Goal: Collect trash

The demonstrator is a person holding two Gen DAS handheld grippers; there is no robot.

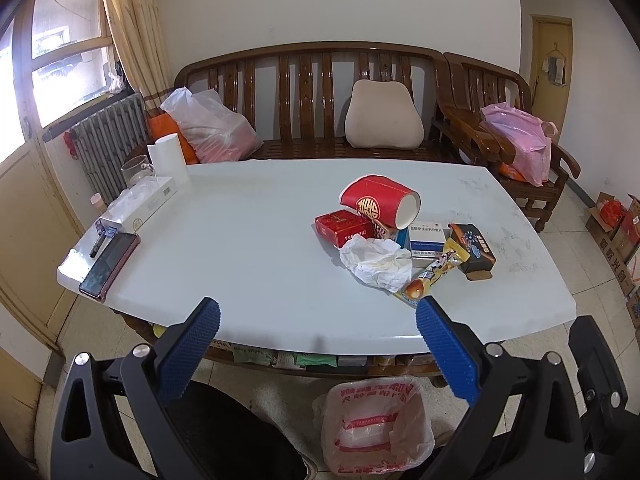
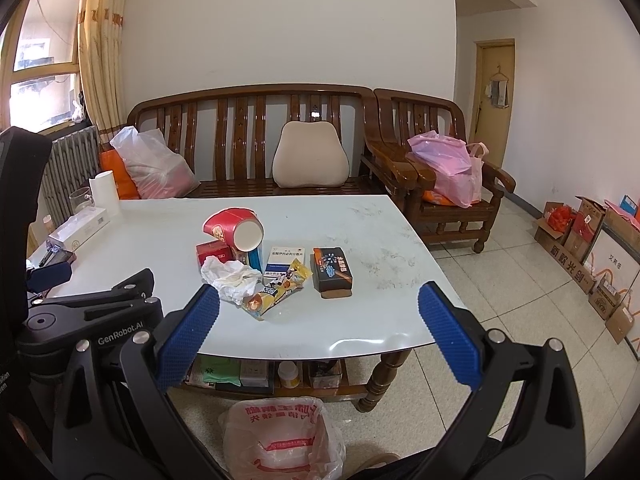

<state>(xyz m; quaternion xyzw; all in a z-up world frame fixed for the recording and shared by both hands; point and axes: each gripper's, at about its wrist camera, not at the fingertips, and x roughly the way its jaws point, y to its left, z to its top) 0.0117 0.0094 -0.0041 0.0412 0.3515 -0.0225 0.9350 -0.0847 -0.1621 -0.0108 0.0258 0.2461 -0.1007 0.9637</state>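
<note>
Both grippers, left gripper (image 1: pixel 318 318) and right gripper (image 2: pixel 319 306), hang with fingers wide, holding nothing. The crumpled white paper wad (image 2: pixel 230 278) sits mid white worktop (image 2: pixel 160 232), touching the yellow snack wrapper (image 2: pixel 276 290). Probably light and squishy, so pinch its puffy middle.

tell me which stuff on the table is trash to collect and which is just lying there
For the job: red paper cup, red box, crumpled tissue, white-blue box, yellow wrapper, dark box, bin bag on the floor.

Likely just lying about: phone, tissue box, paper roll, glass.
</note>
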